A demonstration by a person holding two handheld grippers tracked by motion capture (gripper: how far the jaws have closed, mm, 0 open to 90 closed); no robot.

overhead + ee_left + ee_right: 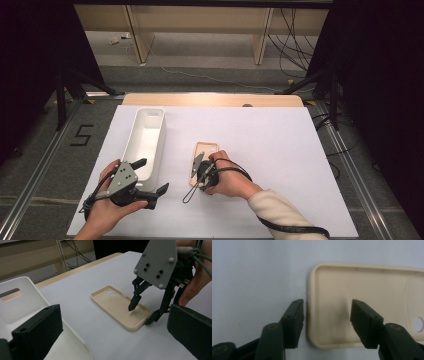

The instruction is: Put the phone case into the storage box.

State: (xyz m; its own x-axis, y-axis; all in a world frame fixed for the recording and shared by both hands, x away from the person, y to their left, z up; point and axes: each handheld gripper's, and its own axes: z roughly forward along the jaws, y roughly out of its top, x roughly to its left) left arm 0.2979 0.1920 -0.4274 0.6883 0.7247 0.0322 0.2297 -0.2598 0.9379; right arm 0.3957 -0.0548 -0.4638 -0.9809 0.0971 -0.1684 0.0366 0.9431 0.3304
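High view: a beige case (205, 150) is seen lying open side up mid-mat (280, 150), just right of a white bin (146, 142). The right gripper (199, 170) is held over its near end; the left gripper (150, 177) is held apart beside the bin.

Left gripper view: one right jaw is set inside the case (120, 306), the other just outside its end wall.

Right gripper view: jaws are spread, straddling the wall, nothing clamped. The likely step is a wall pinch; it should be closed squarely and low on the wall, so slipping is avoided.
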